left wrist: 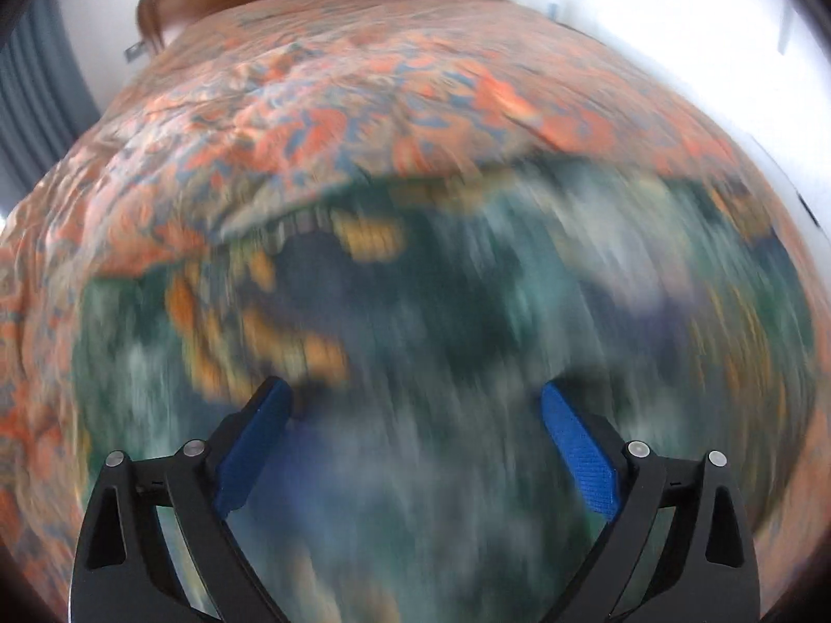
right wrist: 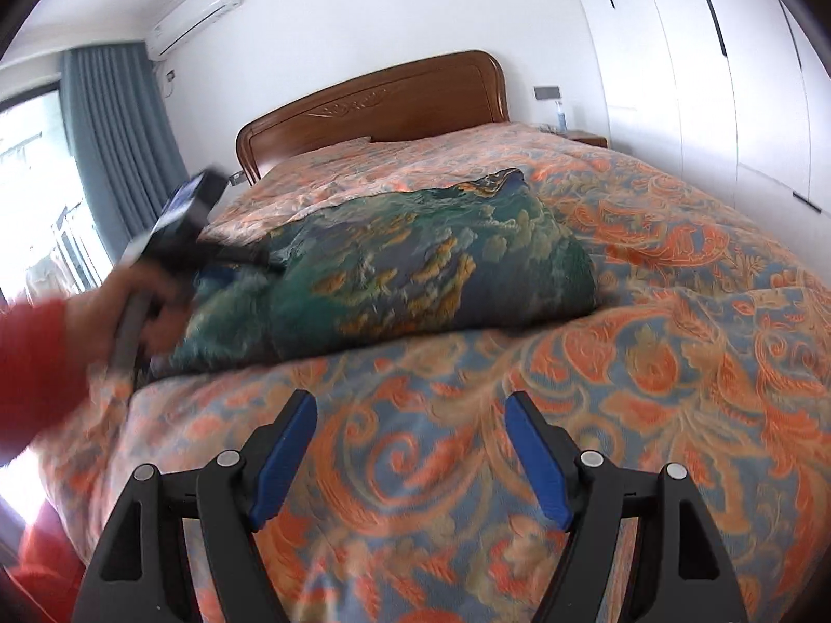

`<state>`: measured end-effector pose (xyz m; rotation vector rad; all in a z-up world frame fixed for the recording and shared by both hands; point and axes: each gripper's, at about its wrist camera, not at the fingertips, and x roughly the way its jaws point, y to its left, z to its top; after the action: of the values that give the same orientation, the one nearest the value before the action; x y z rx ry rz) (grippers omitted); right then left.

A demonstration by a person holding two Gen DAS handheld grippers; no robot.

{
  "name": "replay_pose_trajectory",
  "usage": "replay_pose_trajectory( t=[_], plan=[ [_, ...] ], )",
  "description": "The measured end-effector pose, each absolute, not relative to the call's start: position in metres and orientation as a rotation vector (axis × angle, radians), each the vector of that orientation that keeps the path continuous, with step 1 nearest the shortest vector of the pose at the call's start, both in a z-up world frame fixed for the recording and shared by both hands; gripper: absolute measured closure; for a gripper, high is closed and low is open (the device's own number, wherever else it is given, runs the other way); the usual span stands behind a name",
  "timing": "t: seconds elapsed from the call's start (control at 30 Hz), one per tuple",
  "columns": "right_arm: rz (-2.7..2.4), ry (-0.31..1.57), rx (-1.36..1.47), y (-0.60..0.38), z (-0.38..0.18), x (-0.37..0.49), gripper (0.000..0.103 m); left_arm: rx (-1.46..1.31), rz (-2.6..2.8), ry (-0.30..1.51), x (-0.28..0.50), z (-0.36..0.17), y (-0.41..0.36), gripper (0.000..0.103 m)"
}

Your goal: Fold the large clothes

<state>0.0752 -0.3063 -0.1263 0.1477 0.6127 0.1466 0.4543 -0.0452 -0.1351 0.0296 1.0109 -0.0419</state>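
Green-blue patterned garment (right wrist: 405, 270) lies bunched in a rough fold on the bed (right wrist: 675, 311). Left gripper (left wrist: 415, 405) spread, nothing between jaws, over the cloth. Right gripper (right wrist: 410, 415) spread, empty, over bedspread. Between folds likely; next needs a fresh edge grasp.

Ahead of me lies a bed under an orange-and-blue patterned bedspread (right wrist: 649, 342), with a carved wooden headboard (right wrist: 374, 104) at its far end. On the far left hang grey-blue curtains (right wrist: 119, 119) beside a bright window (right wrist: 31, 181), an air conditioner (right wrist: 197, 5) above them. White wardrobe doors (right wrist: 701, 78) line the right wall.
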Motion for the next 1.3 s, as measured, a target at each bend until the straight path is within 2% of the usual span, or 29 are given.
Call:
replay_pose_trajectory(
  t=[0.13,0.3,0.83,1.3],
  plan=[
    [0.157,0.642,0.161,-0.31,-0.141,0.078,0.026,-0.068,-0.004,1.014,0.496,-0.132,-0.043,0.007],
    [0.158,0.66,0.218,-0.319,-0.152,0.082,0.026,-0.098,-0.009,0.996,0.5,-0.135,-0.044,0.007],
    [0.138,0.685,0.214,-0.316,-0.162,0.09,0.026,0.121,-0.102,0.912,0.342,-0.143,-0.072,0.007],
    [0.074,0.715,0.158,-0.303,-0.173,0.093,0.026,0.166,-0.108,0.883,0.273,-0.14,-0.063,0.007]
  ],
)
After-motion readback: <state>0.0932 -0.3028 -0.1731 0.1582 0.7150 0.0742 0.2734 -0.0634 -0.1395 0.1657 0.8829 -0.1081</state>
